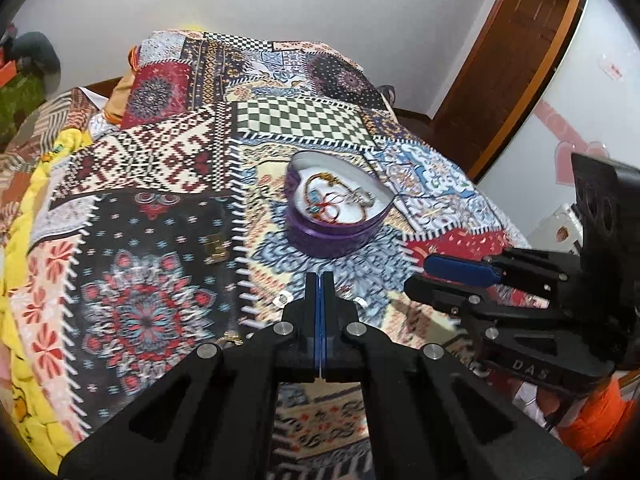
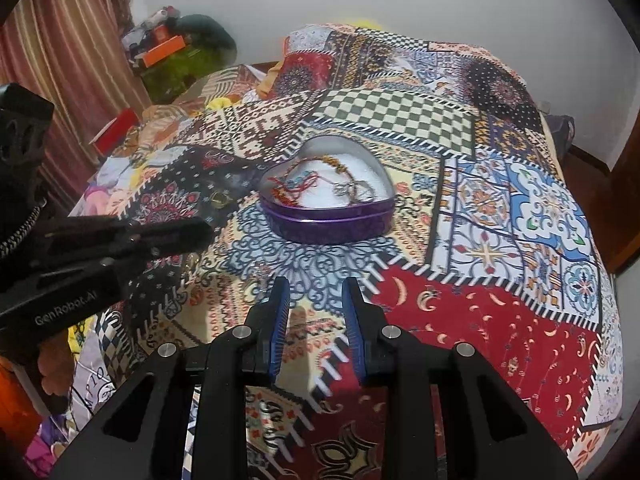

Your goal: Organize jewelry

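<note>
A purple heart-shaped tin [image 1: 320, 236] sits open on the patterned bedspread, with several bracelets and chains [image 1: 340, 200] on its white lining; it also shows in the right wrist view [image 2: 332, 228]. My left gripper [image 1: 320, 280] is shut, nothing visible between its pads, just in front of the tin. A silver ring [image 1: 281, 300] lies on the bedspread by its left finger. A gold piece [image 1: 216, 250] lies to the left. My right gripper [image 2: 316, 292] is open and empty, short of the tin; it shows from the side in the left wrist view [image 1: 430, 270].
The patchwork bedspread [image 2: 500, 220] covers the whole bed. A small gold item [image 1: 232, 338] lies near the left gripper's base. A wooden door [image 1: 516, 60] stands at the right. Clutter and a curtain [image 2: 60, 60] are at the far left of the bed.
</note>
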Available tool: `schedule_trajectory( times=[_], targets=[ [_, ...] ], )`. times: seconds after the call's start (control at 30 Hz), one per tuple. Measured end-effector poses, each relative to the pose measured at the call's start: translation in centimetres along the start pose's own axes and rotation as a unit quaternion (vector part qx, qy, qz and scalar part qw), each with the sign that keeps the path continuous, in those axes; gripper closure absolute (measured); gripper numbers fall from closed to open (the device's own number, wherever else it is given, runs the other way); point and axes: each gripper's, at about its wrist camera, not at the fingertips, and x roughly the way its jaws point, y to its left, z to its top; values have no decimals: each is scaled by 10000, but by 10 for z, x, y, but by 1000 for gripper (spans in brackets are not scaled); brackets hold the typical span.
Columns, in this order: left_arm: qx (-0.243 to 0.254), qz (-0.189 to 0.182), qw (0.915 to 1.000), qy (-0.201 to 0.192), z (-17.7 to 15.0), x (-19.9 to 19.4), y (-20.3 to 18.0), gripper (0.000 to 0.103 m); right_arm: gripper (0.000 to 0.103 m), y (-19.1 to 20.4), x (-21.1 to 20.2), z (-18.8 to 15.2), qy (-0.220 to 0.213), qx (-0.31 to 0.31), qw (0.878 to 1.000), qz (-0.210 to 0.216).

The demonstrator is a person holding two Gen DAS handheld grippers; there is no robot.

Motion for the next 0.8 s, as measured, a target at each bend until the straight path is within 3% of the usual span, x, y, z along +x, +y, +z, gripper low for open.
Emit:
schedule_trajectory(
  times=[0.17,0.4,0.7,0.8],
  targets=[
    [-16,182,9998,120,-11,-5,14,102,78,11,10,0,167,-145,9997,83],
    [-143,450,9983,330,-24,-1,33,90,78,27,26,6,334,-310,9985,291],
    [-202,391,9986,291,-24,2,40,75,79,36,46,13,429,-458,9978,228],
    [-158,365,9987,319,-25,5,37,75,90,37,46,12,375,-504,9978,234]
  ],
)
